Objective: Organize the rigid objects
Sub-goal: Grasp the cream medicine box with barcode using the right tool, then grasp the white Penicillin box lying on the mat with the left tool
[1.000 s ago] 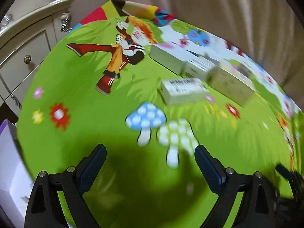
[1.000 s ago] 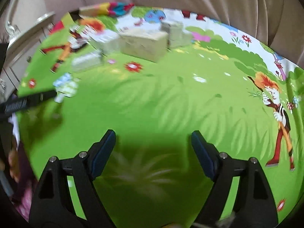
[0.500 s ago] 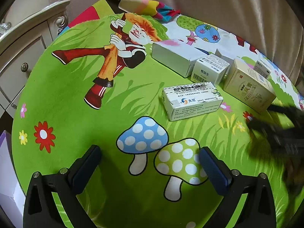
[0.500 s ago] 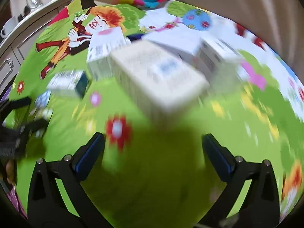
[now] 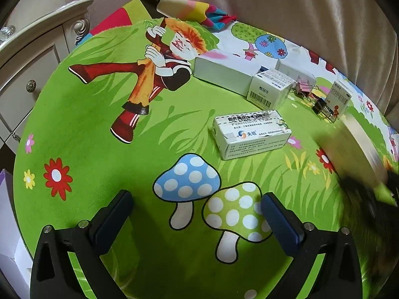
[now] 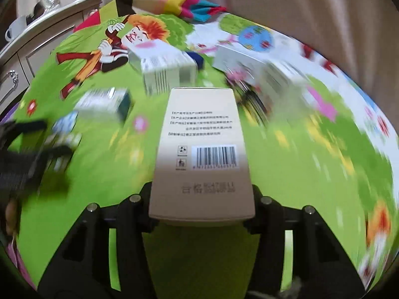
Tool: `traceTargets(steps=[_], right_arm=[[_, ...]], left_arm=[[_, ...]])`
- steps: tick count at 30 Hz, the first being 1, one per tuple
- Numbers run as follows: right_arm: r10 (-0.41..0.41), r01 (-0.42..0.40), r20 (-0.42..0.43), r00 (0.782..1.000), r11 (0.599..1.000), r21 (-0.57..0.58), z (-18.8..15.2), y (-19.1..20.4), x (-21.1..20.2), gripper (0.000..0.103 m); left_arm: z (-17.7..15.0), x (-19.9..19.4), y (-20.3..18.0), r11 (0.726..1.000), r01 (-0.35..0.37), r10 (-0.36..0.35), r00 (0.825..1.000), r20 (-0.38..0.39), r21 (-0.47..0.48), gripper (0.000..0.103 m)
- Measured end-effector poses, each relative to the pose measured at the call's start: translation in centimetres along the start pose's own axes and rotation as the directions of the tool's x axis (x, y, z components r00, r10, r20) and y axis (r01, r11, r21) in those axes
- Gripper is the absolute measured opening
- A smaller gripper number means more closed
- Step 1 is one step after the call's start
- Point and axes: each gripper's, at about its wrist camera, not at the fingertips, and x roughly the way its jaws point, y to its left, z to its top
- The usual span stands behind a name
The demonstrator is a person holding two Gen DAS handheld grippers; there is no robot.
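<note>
Moved: my right gripper (image 6: 202, 199), whose jaws have just been closing, now clamps the beige carton (image 6: 202, 144), off the green mat (image 5: 82, 129), gripped across its narrow sides for carrying. Beyond it: cream box (image 5: 251, 134) flat mid-mat; barcode box (image 5: 270, 92) and long white box (image 5: 224, 71) grouped behind; binder clips (image 5: 321, 107) beside them. My left gripper (image 5: 197, 220): spread wide, empty, waiting above the mushrooms.

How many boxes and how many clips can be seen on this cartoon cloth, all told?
Boxes: 6 (long white box, barcode box, plain box, lettered box, orange-and-white box, beige box)
Clips: 2 (pink clip, black clip)
Total: 8
</note>
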Motion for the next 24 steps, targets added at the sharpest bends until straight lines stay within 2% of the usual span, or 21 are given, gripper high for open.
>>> traceTargets(steps=[3, 5, 8, 11, 13, 16, 17, 18, 19, 20, 23, 24], right_arm=[[-0.069, 0.069, -0.008, 0.998, 0.994, 0.081, -4.6, -1.0, -3.8, 0.054], [-0.074, 0.076, -0.015, 0.997, 0.985, 0.153, -7.2, -1.9, -6.0, 0.055], [-0.110, 0.112, -0.023, 0.994, 0.975, 0.189, -9.4, -2.5, -7.8, 0.055], [-0.107, 0.110, -0.023, 0.994, 0.971, 0.212, -9.9, -2.9, -8.2, 0.056], [-0.115, 0.118, -0.026, 0.993, 0.972, 0.204, -9.7, -2.8, -8.0, 0.056], [-0.098, 0.100, -0.021, 0.995, 0.971, 0.218, -9.8, -2.9, -7.9, 0.056], [-0.095, 0.097, -0.020, 0.995, 0.971, 0.221, -9.7, -2.9, -7.9, 0.056], [-0.094, 0.096, -0.020, 0.995, 0.970, 0.221, -9.7, -3.0, -7.9, 0.056], [-0.097, 0.099, -0.021, 0.995, 0.971, 0.218, -9.8, -2.9, -7.9, 0.056], [-0.101, 0.103, -0.022, 0.995, 0.971, 0.215, -9.8, -2.9, -8.0, 0.056], [-0.110, 0.113, -0.024, 0.994, 0.971, 0.209, -9.8, -2.8, -8.0, 0.056], [-0.112, 0.114, -0.025, 0.993, 0.972, 0.208, -9.8, -2.7, -8.0, 0.056]], left_arm=[[0.0, 0.1, -0.2, 1.000, -0.012, 0.012, 1.000, -0.006, 0.013, 0.103], [0.0, 0.2, -0.4, 0.999, -0.023, 0.023, 1.000, -0.012, 0.027, 0.103], [0.4, 0.3, -0.5, 0.997, -0.005, 0.007, 1.000, -0.029, 0.071, 0.103], [2.5, 1.7, -1.3, 0.983, 0.048, -0.032, 0.996, -0.089, 0.179, 0.103], [4.5, 2.9, -2.2, 0.961, 0.080, -0.048, 0.991, -0.124, 0.265, 0.103], [6.3, 4.3, -3.7, 0.903, 0.168, -0.125, 0.983, -0.133, 0.396, 0.103], [6.5, 4.5, -3.9, 0.891, 0.191, -0.148, 0.980, -0.134, 0.413, 0.094], [6.5, 4.2, -4.0, 0.887, 0.242, -0.200, 0.969, -0.145, 0.392, 0.083], [6.2, 3.6, -4.3, 0.887, 0.240, -0.204, 0.970, -0.133, 0.395, 0.049], [5.6, 2.8, -5.0, 0.878, 0.252, -0.217, 0.967, -0.132, 0.408, 0.035], [1.6, 0.0, -7.0, 0.850, 0.354, -0.326, 0.935, -0.139, 0.390, 0.035], [-0.5, -1.2, -8.1, 0.839, 0.353, -0.337, 0.935, -0.114, 0.414, 0.035]])
